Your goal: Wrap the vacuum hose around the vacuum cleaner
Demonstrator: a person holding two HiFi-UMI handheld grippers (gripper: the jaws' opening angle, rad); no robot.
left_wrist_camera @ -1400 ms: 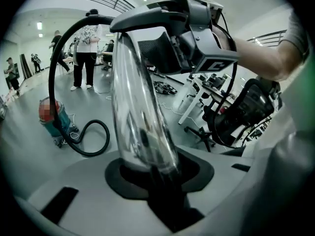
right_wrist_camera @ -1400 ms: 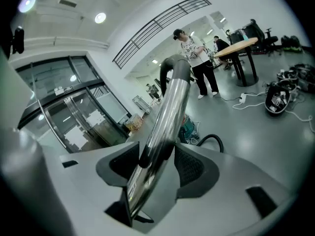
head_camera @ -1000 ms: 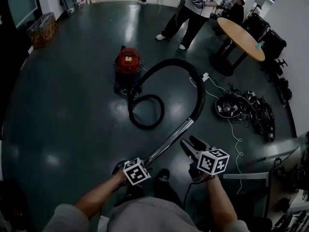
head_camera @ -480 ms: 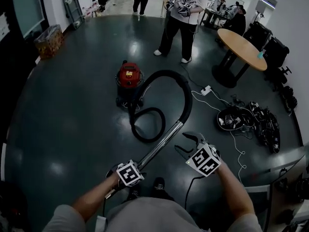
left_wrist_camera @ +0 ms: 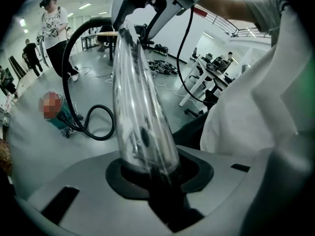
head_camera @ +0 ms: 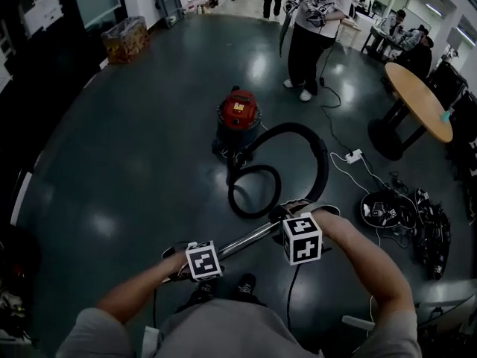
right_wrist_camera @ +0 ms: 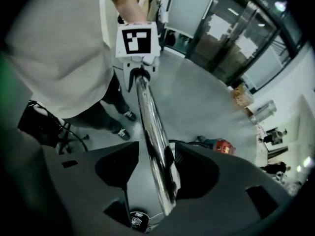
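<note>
The red vacuum cleaner point(head_camera: 238, 114) stands on the dark floor ahead of me. Its black hose point(head_camera: 317, 151) curls in a loop beside it and arches over to a chrome wand point(head_camera: 246, 242). My left gripper point(head_camera: 186, 263) is shut on the wand's near end, and in the left gripper view the tube point(left_wrist_camera: 140, 102) fills its jaws point(left_wrist_camera: 153, 171). My right gripper point(head_camera: 287, 216) stands open further up the wand. In the right gripper view the wand point(right_wrist_camera: 150, 127) runs between the jaws point(right_wrist_camera: 155, 163), with a gap on one side.
A person point(head_camera: 317, 21) stands just beyond the vacuum, and others are further back. A round wooden table point(head_camera: 421, 99) is at the right, with a power strip point(head_camera: 352, 156) and a heap of cables and dark gear point(head_camera: 406, 218) on the floor. A box point(head_camera: 125, 39) sits far left.
The right gripper rolled over and came down from beside the wand to straddle it. The wand now lies flatter across my front. The vacuum appears nearer the middle of the view.
</note>
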